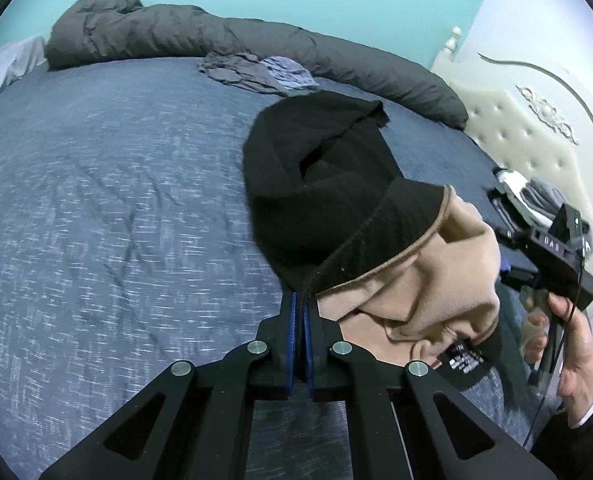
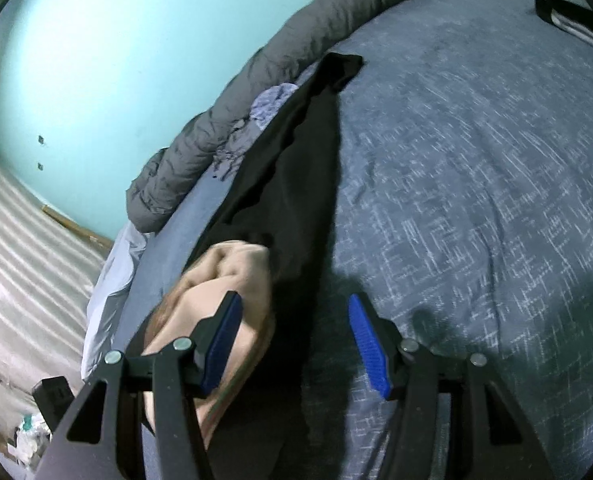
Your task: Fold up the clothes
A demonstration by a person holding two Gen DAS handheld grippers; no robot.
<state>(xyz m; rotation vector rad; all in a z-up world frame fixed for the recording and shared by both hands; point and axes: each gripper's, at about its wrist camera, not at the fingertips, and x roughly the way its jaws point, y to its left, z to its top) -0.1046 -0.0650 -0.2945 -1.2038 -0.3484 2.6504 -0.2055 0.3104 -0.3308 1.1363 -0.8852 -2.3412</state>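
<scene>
Black garment [image 1: 320, 184] pinched in closed left gripper [image 1: 301, 300]; right gripper [image 2: 296, 340] half-open, empty, over bed [image 1: 116, 200].

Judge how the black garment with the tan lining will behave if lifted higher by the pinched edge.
The black garment will probably sag and stretch long, since it already drapes in soft folds from the left tool. The tan lining looks fleecy, so likely not slippery.

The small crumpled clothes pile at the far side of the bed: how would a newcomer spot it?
Start at the blue bedspread, then follow the long grey rolled duvet along the turquoise wall. The crumpled pile lies just before it: grey and pale blue, unlike the nearer black garment.
</scene>
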